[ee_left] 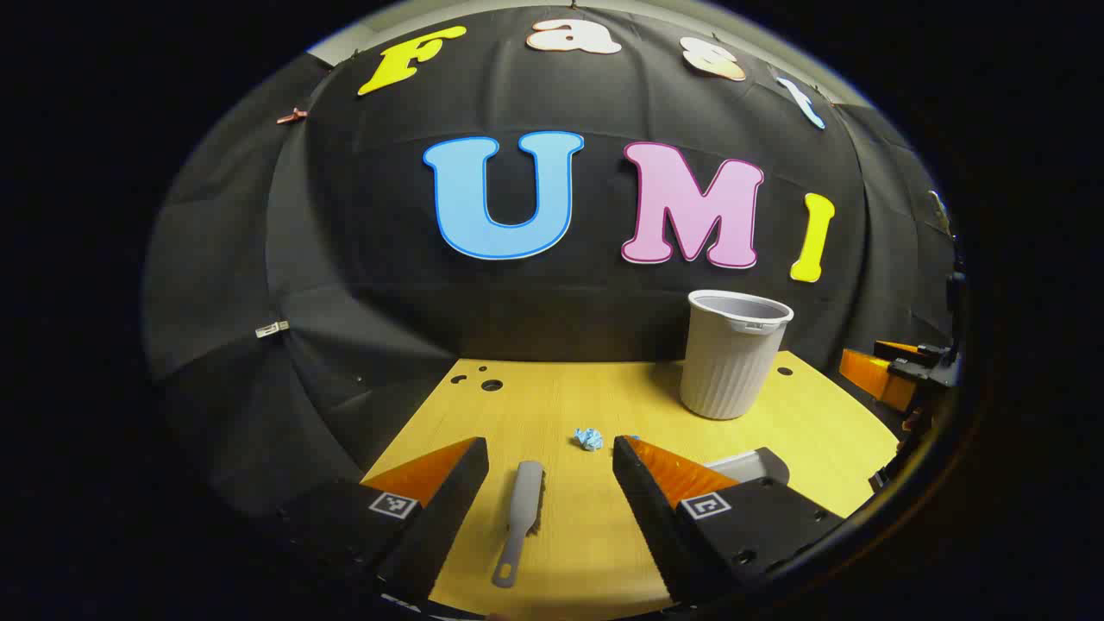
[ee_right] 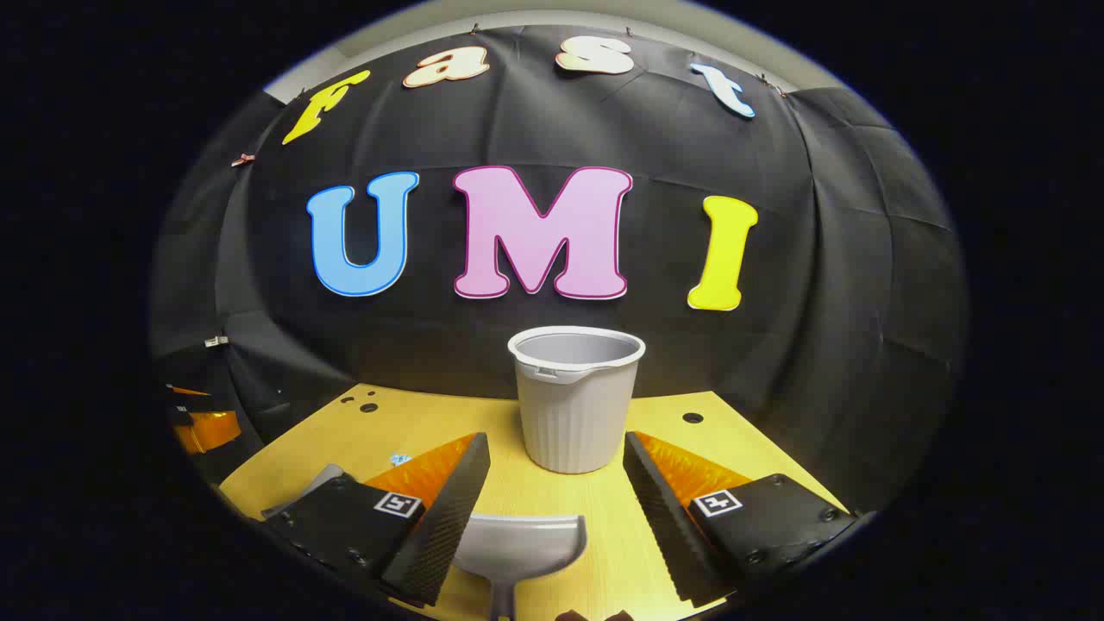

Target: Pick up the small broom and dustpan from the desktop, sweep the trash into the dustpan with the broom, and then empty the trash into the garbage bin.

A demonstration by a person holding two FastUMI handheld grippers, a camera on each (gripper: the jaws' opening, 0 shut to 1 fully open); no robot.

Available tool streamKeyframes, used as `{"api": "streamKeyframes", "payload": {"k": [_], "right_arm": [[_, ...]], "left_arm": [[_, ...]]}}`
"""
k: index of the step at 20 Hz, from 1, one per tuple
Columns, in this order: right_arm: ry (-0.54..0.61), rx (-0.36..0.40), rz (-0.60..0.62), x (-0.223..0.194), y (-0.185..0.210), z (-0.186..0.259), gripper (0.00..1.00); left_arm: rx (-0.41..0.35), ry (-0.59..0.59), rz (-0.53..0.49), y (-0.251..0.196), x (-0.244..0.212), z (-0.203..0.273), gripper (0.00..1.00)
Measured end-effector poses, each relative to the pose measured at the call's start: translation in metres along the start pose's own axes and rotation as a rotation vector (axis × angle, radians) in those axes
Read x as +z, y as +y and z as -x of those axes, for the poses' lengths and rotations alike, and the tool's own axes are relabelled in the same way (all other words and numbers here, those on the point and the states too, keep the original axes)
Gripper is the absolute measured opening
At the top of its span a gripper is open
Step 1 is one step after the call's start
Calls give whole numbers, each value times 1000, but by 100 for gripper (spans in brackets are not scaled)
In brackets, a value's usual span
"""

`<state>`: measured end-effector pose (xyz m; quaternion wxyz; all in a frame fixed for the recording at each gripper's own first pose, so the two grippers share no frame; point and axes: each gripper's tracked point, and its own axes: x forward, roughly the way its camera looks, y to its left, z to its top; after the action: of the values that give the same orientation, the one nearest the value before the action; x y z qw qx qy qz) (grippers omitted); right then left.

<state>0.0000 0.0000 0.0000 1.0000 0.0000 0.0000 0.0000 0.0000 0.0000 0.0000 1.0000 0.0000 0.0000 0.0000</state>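
Small broom (ee_left: 520, 517) is lying flat on the yellow surface (ee_left: 561, 405), right between the left gripper (ee_left: 549, 470) fingers, handle end nearest the camera, nothing gripped yet. Those fingers are spread wide and sit low over the surface. Same story in the right gripper view: the dustpan (ee_right: 517, 543) is lined up between the wide-open right gripper (ee_right: 556, 470) fingers, scoop pointing ahead toward the garbage bin (ee_right: 576, 397), which stands further out past the fingertips. The blue scrap of trash (ee_left: 589, 439) sits just beyond the left fingertips, slightly toward the right finger.

For a clean pickup, each handle should probably be centred in the gap and the fingers dropped lower before closing, so nothing gets pinched at an angle. Both grippers are held level, aimed forward and tilted a bit down.
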Motion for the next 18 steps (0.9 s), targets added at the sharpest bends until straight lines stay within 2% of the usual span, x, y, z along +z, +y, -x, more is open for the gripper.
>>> {"api": "streamKeyframes", "payload": {"k": [11, 14, 15, 16, 18], "right_arm": [[87, 39, 1, -26, 38, -5, 98], [106, 41, 1, -33, 42, -6, 98], [111, 41, -1, -35, 42, -7, 98], [117, 40, -2, -36, 41, -7, 98], [128, 39, -6, -40, 41, -7, 98]], "left_arm": [[-23, 116, 26, 29, -45, -14, 95], [-34, 150, 28, 31, -55, -19, 95], [-42, 157, 26, 30, -56, -20, 92], [-50, 174, 22, 30, -60, -21, 95], [-58, 214, 17, 30, -72, -27, 95]]}}
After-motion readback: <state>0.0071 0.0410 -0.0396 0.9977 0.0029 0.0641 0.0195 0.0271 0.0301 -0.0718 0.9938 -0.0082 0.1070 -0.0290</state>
